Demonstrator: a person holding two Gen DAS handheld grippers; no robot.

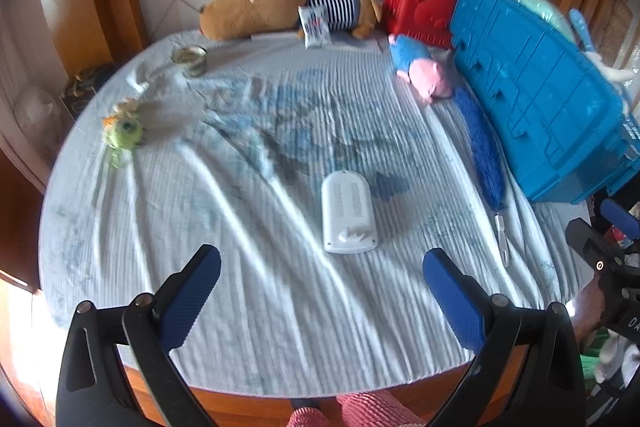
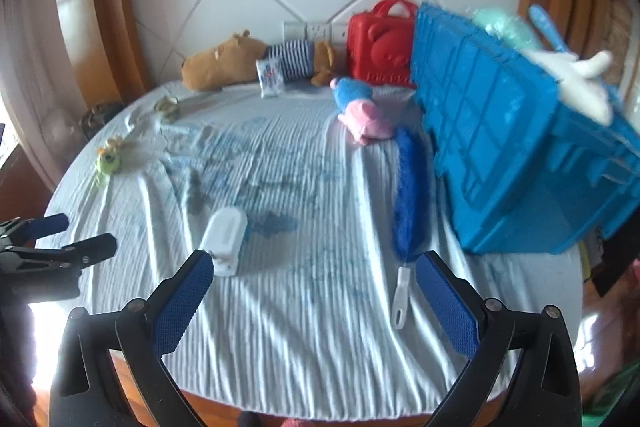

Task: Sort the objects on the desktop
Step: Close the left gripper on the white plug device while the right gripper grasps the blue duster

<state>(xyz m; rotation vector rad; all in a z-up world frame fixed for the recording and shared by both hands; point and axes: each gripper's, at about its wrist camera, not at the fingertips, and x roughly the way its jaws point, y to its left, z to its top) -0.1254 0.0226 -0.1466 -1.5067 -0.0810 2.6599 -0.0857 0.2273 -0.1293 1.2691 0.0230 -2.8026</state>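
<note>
Both the left gripper [image 1: 322,273] and right gripper [image 2: 314,279] are being held wide open and empty above the cloth-covered round desk [image 1: 248,339], ready for picking. The white vented plastic device [image 1: 349,215] is lying nearest, the tilted blue plastic crate [image 2: 508,155] at the right.

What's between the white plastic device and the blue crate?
The blue duster lies on the cloth between the white device and blue crate, clearest in the right wrist view.

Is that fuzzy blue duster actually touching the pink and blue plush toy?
Cannot tell. In both wrist views the blue duster's far tip runs up to the pink and blue plush toy, but blur hides whether they meet or a sliver of cloth separates them.
</note>
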